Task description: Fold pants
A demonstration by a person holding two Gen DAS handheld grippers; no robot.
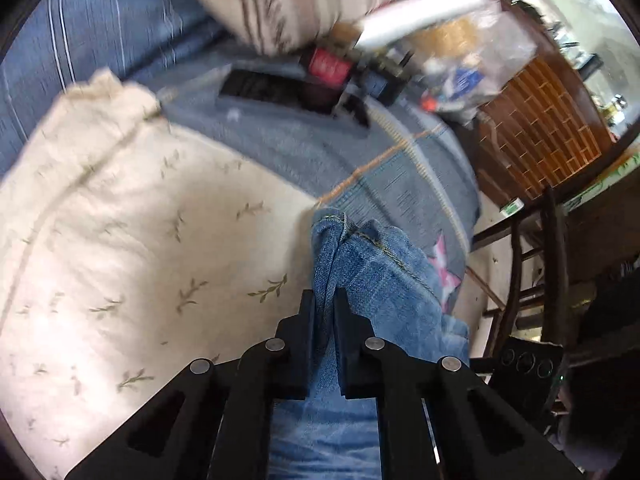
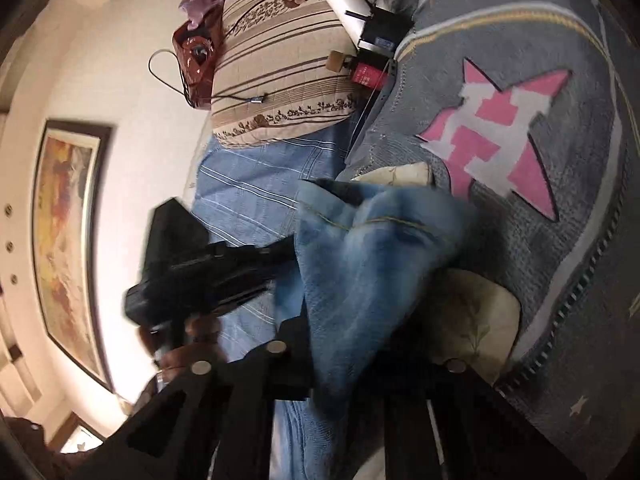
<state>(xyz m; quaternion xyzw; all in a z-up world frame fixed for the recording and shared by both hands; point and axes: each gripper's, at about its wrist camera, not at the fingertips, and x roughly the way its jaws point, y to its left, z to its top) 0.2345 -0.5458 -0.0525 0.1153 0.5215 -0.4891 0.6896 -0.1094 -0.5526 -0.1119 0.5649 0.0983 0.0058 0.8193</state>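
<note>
Broadly, bed: a cream quilt (image 1: 132,216) with leaf sprigs and a grey-blue blanket (image 2: 520,240) bearing a pink-and-white emblem cover it; a striped pillow (image 2: 280,64) lies at the far end.
Pants: blue denim jeans (image 1: 384,280), lifted off the bedding and hanging between the two tools, hem stitching visible, near the seam where quilt meets blanket.
Left gripper (image 1: 324,308): clamped on a bunched fold of the jeans, cloth running straight down between its fingers.
Right gripper (image 2: 348,344): denim drapes over and hides one finger; it looks clenched on the jeans, though blur leaves the pinch itself unclear.
Clutter: a red-labelled bottle (image 2: 368,74) and a black box (image 2: 384,30) sit beyond the blanket, well apart from the jeans.
Risk, slippage: the left hold is a narrow pinch on heavy denim; a quick swing could pull it free.
Risk, crooked fold: the cloth is twisted and bunched, so laying it down now would probably trap wrinkles and misalign the legs.
</note>
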